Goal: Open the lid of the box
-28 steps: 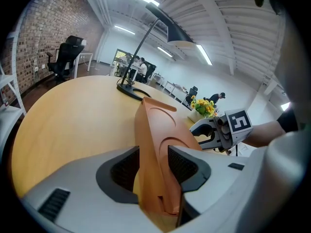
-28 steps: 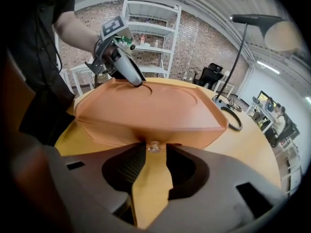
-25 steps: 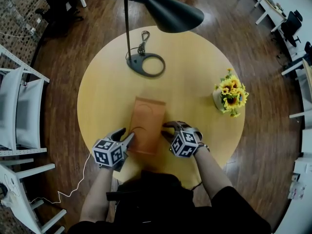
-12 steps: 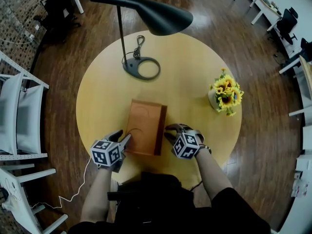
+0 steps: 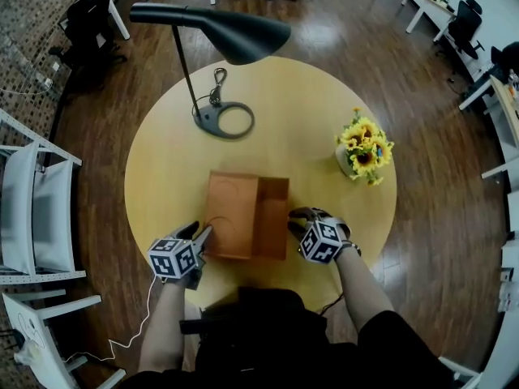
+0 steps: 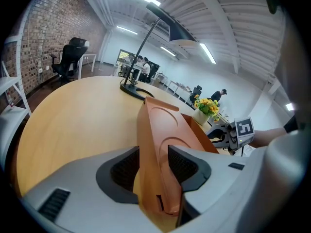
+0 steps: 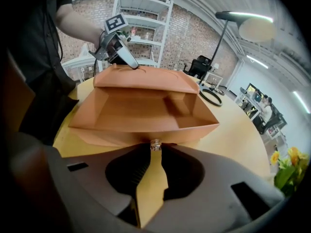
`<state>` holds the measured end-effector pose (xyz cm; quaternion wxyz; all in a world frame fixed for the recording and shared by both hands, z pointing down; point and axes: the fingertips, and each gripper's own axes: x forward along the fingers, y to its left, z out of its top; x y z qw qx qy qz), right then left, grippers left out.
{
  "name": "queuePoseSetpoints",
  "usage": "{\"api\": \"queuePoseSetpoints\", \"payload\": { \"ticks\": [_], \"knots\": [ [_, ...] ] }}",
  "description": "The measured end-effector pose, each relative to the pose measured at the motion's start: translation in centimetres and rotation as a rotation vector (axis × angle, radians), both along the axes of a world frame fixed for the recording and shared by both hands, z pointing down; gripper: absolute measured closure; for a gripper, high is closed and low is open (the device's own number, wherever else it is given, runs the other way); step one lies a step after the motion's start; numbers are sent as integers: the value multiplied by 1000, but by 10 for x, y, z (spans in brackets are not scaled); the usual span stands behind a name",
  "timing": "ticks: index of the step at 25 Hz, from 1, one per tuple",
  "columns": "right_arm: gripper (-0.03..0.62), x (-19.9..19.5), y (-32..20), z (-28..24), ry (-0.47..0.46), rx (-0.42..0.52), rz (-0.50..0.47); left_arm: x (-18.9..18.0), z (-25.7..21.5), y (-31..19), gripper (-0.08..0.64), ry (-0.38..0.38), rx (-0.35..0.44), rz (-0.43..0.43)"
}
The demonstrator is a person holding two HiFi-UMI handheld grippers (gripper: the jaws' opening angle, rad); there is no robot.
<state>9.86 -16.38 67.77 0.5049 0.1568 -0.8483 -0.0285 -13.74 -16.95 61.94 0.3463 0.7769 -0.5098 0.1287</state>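
Note:
An orange-brown box (image 5: 274, 217) lies open on the near part of the round table. Its lid (image 5: 231, 213), embossed with curved lines, is swung up toward the left. My left gripper (image 5: 203, 237) is shut on the lid's near edge. In the left gripper view the lid (image 6: 158, 144) stands on edge between the pads (image 6: 127, 166). My right gripper (image 5: 296, 221) is at the box's right wall. In the right gripper view its tips (image 7: 155, 148) meet on a small clear knob (image 7: 155, 143) on the open tray (image 7: 141, 110). The raised lid (image 7: 146, 79) shows behind the tray.
A black lamp (image 5: 215, 35) with a ring base (image 5: 223, 120) stands at the table's far side. A vase of yellow flowers (image 5: 362, 148) is at the right. White chairs (image 5: 32, 193) stand left of the wooden table (image 5: 162, 160), and a white cable trails on the floor.
The lid was flat on the box and has swung up to the left, baring the inside. My right gripper has shifted slightly right. The left gripper stays on the lid's corner.

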Motion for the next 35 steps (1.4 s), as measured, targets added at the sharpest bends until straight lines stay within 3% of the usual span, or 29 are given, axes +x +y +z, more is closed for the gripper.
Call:
{"api": "queuePoseSetpoints", "payload": {
  "ticks": [3, 7, 13, 17, 22, 25, 30, 35],
  "knots": [
    [515, 19, 2, 3, 18, -5, 30, 0, -1, -1, 382, -4, 1, 1],
    [515, 28, 5, 3, -40, -16, 69, 3, 0, -2, 380, -13, -2, 4],
    [509, 26, 2, 7, 0, 9, 100, 0, 6, -1, 379, -25, -6, -8],
    [482, 40, 2, 6, -42, 18, 191, 1, 7, -3, 379, -35, 5, -14],
    [482, 56, 6, -35, -236, 64, 375, 2, 2, -6, 383, -60, 44, -28],
    [482, 57, 14, -72, -360, 114, 465, -7, -18, -8, 417, 2, 153, -87],
    [482, 59, 36, -122, -476, 191, 521, -17, -71, 4, 426, 99, 336, -145],
    [482, 54, 56, -174, -776, 197, 623, -30, -127, 31, 434, 197, 495, -143]
  ]
}}
